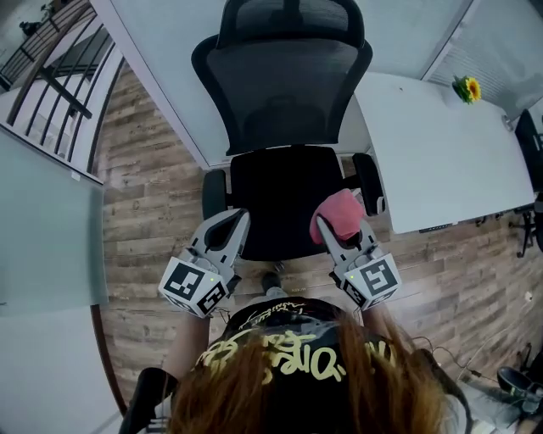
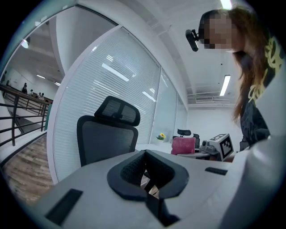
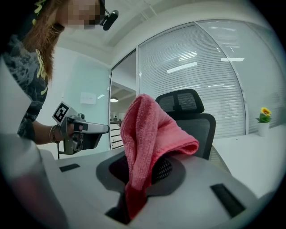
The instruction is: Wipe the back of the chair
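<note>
A black office chair stands in front of me, its mesh back [image 1: 284, 93] and headrest [image 1: 293, 19] facing me beyond the dark seat [image 1: 284, 199]. My right gripper [image 1: 331, 233] hovers over the seat's right front corner, shut on a pink cloth [image 1: 339, 216] that drapes over its jaws [image 3: 147, 147]. My left gripper [image 1: 236, 222] is held over the seat's left front corner, jaws together with nothing between them [image 2: 145, 172]. Both grippers are well short of the chair back [image 2: 107, 138], which also shows behind the cloth in the right gripper view [image 3: 204, 127].
A white table [image 1: 441, 153] stands right of the chair with a small yellow flower pot [image 1: 466, 89] at its far corner. A glass wall with blinds [image 1: 161, 51] runs behind the chair. A railing [image 1: 59, 59] lies far left. The floor is wood plank [image 1: 153, 186].
</note>
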